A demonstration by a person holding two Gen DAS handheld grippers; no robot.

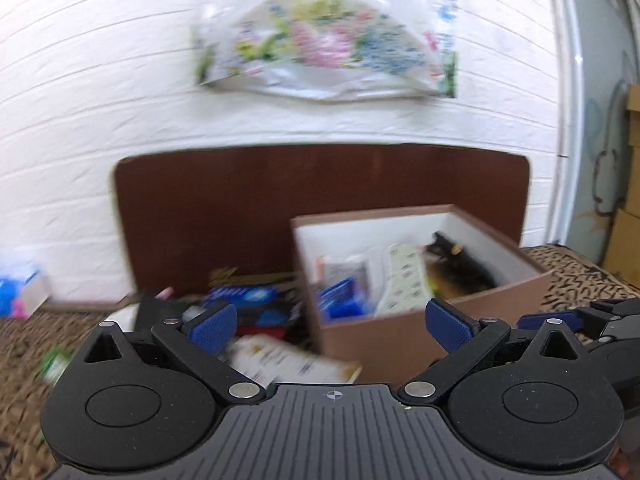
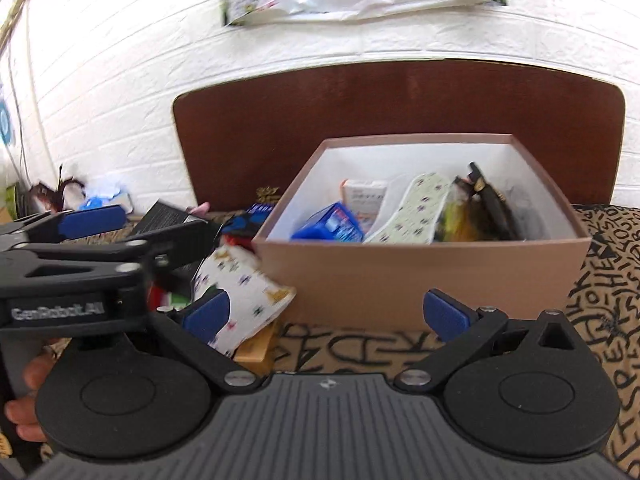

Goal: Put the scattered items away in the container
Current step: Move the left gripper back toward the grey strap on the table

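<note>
A brown cardboard box point(image 2: 420, 276) with a white inside stands on the patterned bedspread and shows in the left wrist view point(image 1: 400, 344) too. It holds a blue packet point(image 2: 332, 226), a white patterned packet point(image 2: 416, 212), a small white carton point(image 2: 366, 196) and a dark item point(image 2: 488, 208). A pile of items lies left of the box: a white patterned pouch point(image 2: 244, 292), a blue packet point(image 1: 244, 294) and black items point(image 2: 172, 216). My right gripper point(image 2: 334, 316) is open and empty before the box. My left gripper point(image 1: 332, 326) is open and empty over the pile's edge.
A dark brown headboard point(image 2: 400, 104) stands behind the box against a white brick wall. A floral plastic bag point(image 1: 324, 40) hangs on the wall. A blue and white tissue pack point(image 1: 20, 288) lies far left. The left gripper's body point(image 2: 72, 272) crosses the right wrist view.
</note>
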